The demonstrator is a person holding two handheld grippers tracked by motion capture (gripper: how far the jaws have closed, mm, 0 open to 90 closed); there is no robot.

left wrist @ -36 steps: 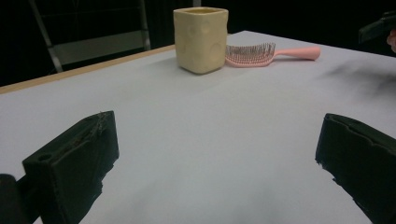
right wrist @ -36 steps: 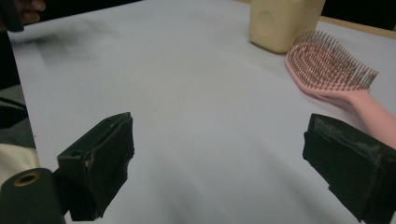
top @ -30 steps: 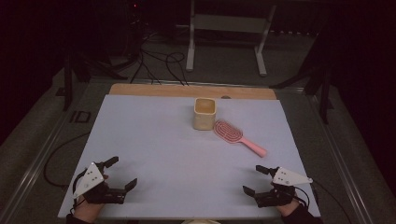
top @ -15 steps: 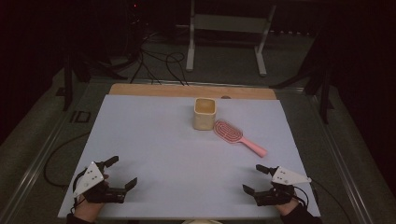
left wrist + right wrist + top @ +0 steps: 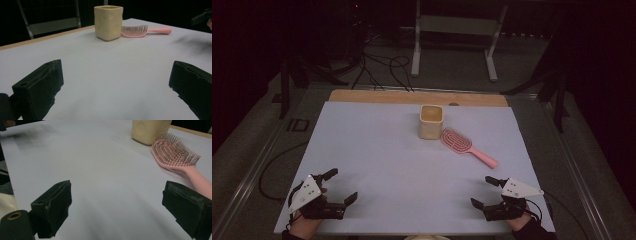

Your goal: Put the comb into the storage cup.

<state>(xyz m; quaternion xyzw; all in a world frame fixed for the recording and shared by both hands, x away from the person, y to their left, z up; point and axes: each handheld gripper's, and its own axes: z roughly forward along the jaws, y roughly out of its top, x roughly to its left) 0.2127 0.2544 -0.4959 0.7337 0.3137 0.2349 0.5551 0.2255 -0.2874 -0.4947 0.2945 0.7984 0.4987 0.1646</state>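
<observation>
A cream square cup (image 5: 431, 121) stands upright at the far middle of the table. A pink hairbrush (image 5: 467, 146) lies bristles up just to its right, handle pointing to the near right. My left gripper (image 5: 343, 185) rests open near the front left corner, nothing between its jaws. My right gripper (image 5: 482, 191) rests open near the front right, also empty. In the left gripper view the cup (image 5: 108, 22) and brush (image 5: 140, 31) lie far beyond the gripper (image 5: 115, 75). In the right gripper view the brush (image 5: 175, 152) lies ahead to the right of the gripper (image 5: 117, 192), beside the cup (image 5: 150, 130).
A white sheet (image 5: 377, 150) covers the table, with a wooden strip (image 5: 377, 96) along its far edge. A metal stand (image 5: 454, 25) and cables (image 5: 377, 65) sit on the floor beyond. The other gripper (image 5: 202, 16) shows at the left gripper view's top right.
</observation>
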